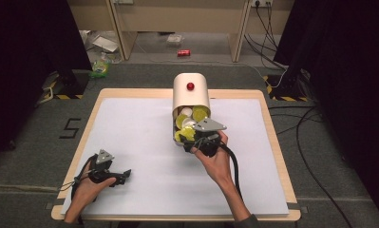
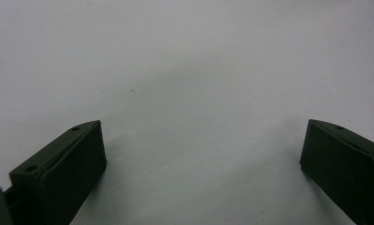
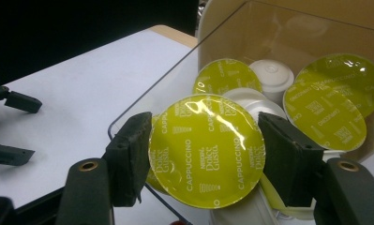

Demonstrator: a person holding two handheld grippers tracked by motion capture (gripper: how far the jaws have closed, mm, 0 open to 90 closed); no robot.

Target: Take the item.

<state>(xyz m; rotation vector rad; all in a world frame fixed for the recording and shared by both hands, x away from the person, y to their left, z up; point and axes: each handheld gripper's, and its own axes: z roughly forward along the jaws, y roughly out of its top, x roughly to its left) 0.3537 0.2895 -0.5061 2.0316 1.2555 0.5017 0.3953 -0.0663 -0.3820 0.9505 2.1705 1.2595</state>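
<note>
A cream capsule dispenser point(image 1: 191, 97) with a red knob point(image 1: 190, 86) stands at the table's far middle, and its clear drawer point(image 3: 142, 101) is pulled out toward me. Several coffee capsules with yellow-green foil lids point(image 3: 327, 105) and white ones point(image 3: 271, 75) lie in it. My right gripper point(image 3: 204, 123) is at the drawer's front, shut on one yellow-green capsule point(image 3: 206, 154) whose lid faces the camera, with a pad point(image 3: 128, 157) pressed on each side of its rim. In the high view the right gripper point(image 1: 189, 137) sits at the drawer's near end. My left gripper point(image 1: 123, 176) rests low at the near left, open over bare mat point(image 2: 189, 70).
A white mat point(image 1: 139, 142) covers the wooden table point(image 1: 272, 142). The space between the left gripper point(image 3: 13, 126) and the drawer is flat mat. Cables point(image 1: 306, 142) run over the floor at the right, and litter point(image 1: 184, 52) lies beyond the table.
</note>
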